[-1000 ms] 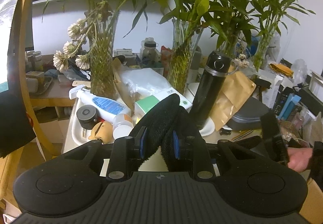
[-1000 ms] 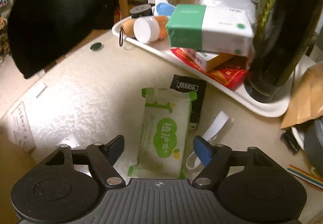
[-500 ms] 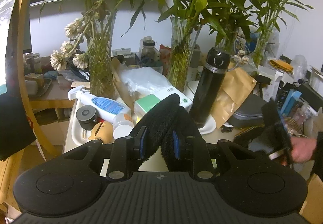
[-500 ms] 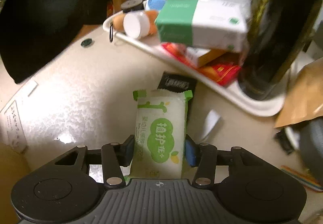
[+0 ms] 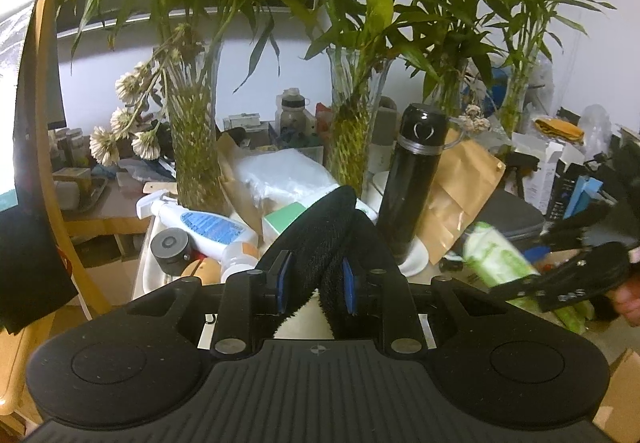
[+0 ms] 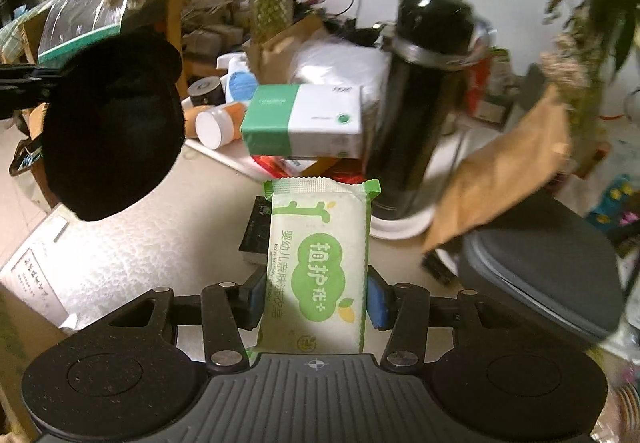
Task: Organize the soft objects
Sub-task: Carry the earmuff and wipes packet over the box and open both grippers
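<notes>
Right wrist view: my right gripper [image 6: 317, 297] pinches the green pack [image 6: 320, 259] across its sides, lifted off the table [image 6: 160, 243], tilted up twd the flask [image 6: 424, 99]. Left gripper [image 5: 315, 285] is clamped on a black pad [image 5: 320, 239], held above the tray [image 5: 146, 275].

Risks: slick wrapper + soft fill, so the pack could squirm out if I swing fast; flask and tissue box [image 6: 304, 121] sit just ahead, easy to clip.

Vs 1 s ago: right jaws were spread w/ pack flat on table; now closed and raised. Left unchanged.
</notes>
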`<state>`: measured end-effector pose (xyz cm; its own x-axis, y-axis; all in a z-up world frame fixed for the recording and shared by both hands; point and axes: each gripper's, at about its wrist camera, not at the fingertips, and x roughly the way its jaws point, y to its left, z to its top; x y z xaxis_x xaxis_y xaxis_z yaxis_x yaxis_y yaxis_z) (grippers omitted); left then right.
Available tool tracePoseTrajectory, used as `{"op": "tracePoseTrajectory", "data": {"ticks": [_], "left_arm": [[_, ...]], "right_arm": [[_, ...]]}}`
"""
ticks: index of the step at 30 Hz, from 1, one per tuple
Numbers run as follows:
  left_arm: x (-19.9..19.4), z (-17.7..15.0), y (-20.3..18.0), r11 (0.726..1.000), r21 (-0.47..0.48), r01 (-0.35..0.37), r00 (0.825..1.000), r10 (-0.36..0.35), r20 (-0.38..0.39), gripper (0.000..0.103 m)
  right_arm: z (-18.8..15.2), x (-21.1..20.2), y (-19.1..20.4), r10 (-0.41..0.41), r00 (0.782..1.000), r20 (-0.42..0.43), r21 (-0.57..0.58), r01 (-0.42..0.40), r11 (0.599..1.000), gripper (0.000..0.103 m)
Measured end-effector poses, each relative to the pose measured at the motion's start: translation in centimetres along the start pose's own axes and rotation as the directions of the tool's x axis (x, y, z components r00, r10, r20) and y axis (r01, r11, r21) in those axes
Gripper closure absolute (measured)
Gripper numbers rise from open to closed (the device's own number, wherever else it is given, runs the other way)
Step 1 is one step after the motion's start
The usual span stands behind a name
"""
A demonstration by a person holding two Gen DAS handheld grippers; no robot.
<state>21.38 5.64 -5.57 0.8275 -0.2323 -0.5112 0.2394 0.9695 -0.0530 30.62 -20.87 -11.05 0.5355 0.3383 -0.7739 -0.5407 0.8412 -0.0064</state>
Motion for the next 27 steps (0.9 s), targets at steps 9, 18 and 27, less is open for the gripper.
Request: {"op": "tracePoseTrajectory", "data": {"ticks": [9,18,27], "left_arm": [[-1.9,0.1,-1.3,1.000,-0.011,0.011,0.997,-0.010,0.073,0.077],[-2.6,-0.2,-1.8,1.000,-0.005,-0.008,0.994,0.009,0.110,0.077],[-3.1,-0.5,-1.9,1.000,-0.004,0.011,0.991,-0.010,0.131,0.077]], "right_arm": [[-1.4,-5.9,1.3,-0.048,0.994,0.100,0.022,0.046,0.999,0.051],[-2.4,-10.3,2.7,-0.058,0.982,0.180,0.032,0.053,0.998,0.051],[-3.3,-12.4,4.0,-0.046,0.975,0.216,0.035,0.039,0.999,0.051]]}}
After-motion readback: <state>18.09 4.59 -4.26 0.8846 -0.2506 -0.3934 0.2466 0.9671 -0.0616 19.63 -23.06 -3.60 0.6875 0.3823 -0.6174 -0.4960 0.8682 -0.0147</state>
